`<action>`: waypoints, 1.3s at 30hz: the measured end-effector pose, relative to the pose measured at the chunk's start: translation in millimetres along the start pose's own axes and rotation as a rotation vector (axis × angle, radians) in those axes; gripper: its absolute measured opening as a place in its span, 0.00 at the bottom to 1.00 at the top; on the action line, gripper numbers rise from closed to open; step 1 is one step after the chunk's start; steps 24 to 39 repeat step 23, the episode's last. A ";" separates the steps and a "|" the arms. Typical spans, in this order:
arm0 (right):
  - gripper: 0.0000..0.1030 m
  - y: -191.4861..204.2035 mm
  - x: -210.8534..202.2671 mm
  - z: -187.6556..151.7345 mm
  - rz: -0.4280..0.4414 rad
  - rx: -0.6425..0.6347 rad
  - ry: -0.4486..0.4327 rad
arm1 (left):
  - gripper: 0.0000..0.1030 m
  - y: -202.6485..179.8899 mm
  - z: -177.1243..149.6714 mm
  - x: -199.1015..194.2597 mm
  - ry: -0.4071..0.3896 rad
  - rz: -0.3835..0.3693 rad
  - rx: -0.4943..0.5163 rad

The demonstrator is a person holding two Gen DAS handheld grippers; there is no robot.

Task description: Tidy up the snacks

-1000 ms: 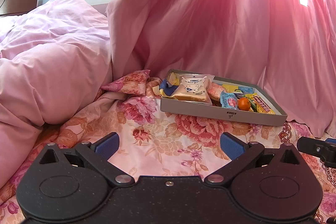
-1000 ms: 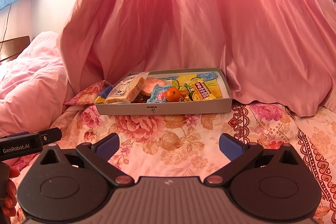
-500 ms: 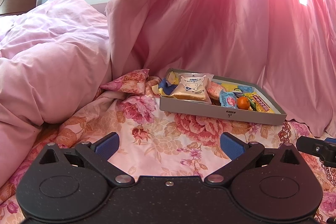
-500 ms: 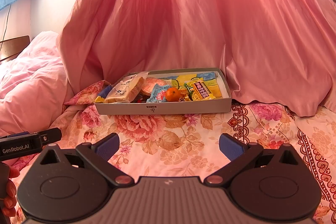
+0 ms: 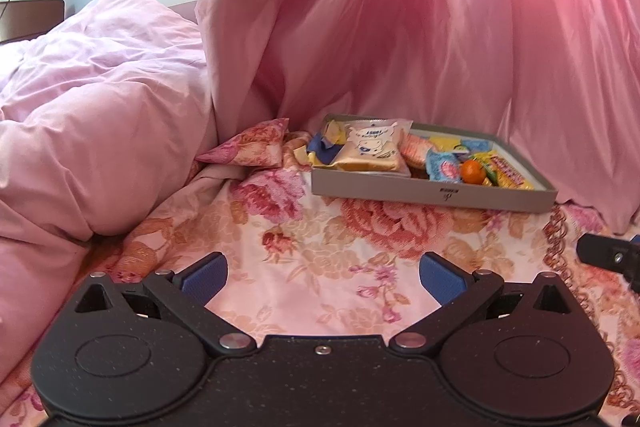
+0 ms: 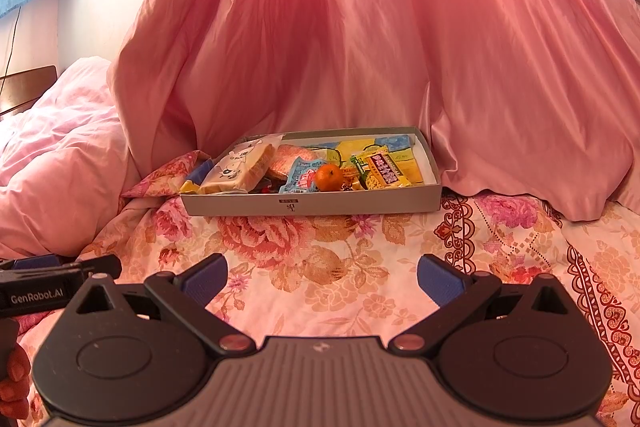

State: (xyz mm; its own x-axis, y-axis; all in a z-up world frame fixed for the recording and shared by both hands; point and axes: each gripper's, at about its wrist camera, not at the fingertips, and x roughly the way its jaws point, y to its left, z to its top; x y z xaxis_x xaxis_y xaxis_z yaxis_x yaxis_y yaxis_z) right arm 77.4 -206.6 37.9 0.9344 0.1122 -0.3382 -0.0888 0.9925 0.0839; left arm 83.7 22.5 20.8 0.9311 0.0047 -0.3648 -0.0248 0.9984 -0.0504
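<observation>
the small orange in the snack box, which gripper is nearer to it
Cannot tell; both look about level. The left gripper sits back and left of the orange; the right gripper faces it almost head-on. Both are open, short of the box.

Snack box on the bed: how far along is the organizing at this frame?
Done: most snacks lie jumbled in the grey box, including the orange and bread pack.
In hand: nothing; the left gripper and right gripper are open, short of the box.
Left: yellow and blue wrappers hang at its left end.
</observation>
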 end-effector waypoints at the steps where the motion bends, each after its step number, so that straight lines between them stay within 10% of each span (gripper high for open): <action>1: 1.00 0.1 0.2 0.0 0.000 0.000 0.001 | 0.99 -0.1 0.3 0.6 0.004 0.002 0.002; 39: 1.00 0.5 0.6 0.8 -0.001 0.001 0.003 | 0.98 -1.1 0.1 1.4 0.018 0.015 0.009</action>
